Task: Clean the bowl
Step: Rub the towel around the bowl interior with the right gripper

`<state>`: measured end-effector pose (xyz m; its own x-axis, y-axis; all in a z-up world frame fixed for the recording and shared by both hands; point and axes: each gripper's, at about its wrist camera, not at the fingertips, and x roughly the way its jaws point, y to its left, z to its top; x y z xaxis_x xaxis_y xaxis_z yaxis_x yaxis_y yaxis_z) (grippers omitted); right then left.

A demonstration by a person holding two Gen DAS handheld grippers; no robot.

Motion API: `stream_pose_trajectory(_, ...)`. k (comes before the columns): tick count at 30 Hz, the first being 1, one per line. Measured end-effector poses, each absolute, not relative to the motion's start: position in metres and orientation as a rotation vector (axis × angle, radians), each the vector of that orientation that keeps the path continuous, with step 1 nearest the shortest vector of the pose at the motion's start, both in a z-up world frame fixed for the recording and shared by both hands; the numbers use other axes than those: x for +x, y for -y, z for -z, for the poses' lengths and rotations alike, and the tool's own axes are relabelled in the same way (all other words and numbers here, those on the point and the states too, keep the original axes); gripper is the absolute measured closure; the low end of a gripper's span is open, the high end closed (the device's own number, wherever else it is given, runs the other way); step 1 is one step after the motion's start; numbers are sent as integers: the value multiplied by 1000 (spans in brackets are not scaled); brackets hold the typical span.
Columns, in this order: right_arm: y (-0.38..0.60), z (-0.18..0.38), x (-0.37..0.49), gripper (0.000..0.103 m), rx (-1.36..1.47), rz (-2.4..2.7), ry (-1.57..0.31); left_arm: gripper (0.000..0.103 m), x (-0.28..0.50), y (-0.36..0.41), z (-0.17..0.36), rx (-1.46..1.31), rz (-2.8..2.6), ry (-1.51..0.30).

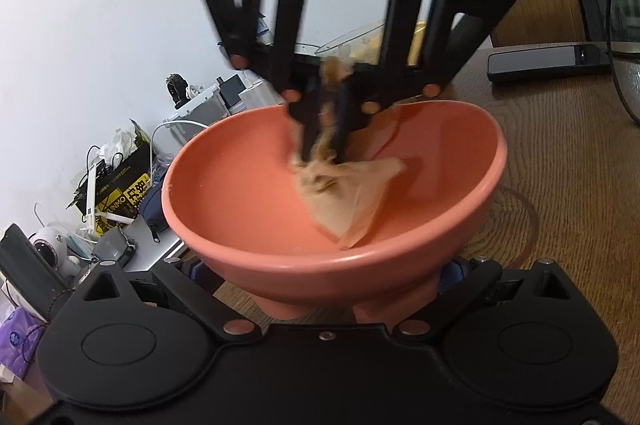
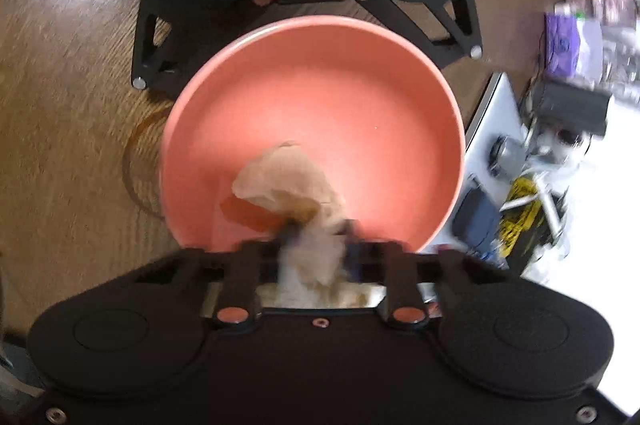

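Observation:
A coral-pink bowl [image 1: 248, 209] fills the left wrist view, tilted and raised off the wooden table. My left gripper [image 1: 324, 309] holds it at its near underside; its fingertips are hidden under the bowl. My right gripper [image 1: 326, 141] reaches down into the bowl from above, shut on a crumpled beige cloth [image 1: 348, 197] pressed against the inner wall. In the right wrist view the bowl [image 2: 340, 97] lies below, the cloth [image 2: 288, 181] is bunched at my right gripper [image 2: 316, 237], and the left gripper [image 2: 308, 21] sits at the bowl's far rim.
The wooden table [image 1: 560, 161] lies right, with a black phone [image 1: 548, 61] and a cable. A cluttered white shelf [image 1: 120, 185] with boxes, cables and a small camera stands left. A clear plastic container [image 1: 356, 37] sits behind the bowl.

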<state>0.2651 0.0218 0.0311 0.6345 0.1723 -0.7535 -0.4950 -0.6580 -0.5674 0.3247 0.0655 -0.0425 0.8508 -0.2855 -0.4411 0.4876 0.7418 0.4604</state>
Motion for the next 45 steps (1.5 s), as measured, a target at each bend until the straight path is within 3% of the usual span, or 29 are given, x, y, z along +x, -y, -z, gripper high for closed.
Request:
stream_pose_trajectory(7, -19, -28, 250, 94, -2170, -991, 85, 5, 328, -64, 42, 594, 431, -361)
stream_pose_trajectory(21, 27, -24, 220, 93, -2361, -980, -19, 5, 324, -64, 39, 590, 434, -363)
stream_pose_trajectory(25, 36, -22, 192, 93, -2388, -1074, 49, 5, 327, -67, 38, 589, 437, -362)
stream_pose_trajectory(28, 42, -18, 177, 94, -2389, -1180, 185, 5, 325, -66, 40, 595, 439, -359)
stream_pose_trajectory(31, 50, -13, 176, 94, -2390, -1263, 452, 4, 323, -65, 41, 609, 442, -351)
stream_pose_trajectory(35, 52, -17, 189, 94, -2375, -1267, 580, 4, 322, -65, 40, 601, 447, -358)
stream_pose_trajectory(45, 35, -37, 231, 94, -2372, -1113, 498, 4, 315, -64, 39, 588, 451, -368)
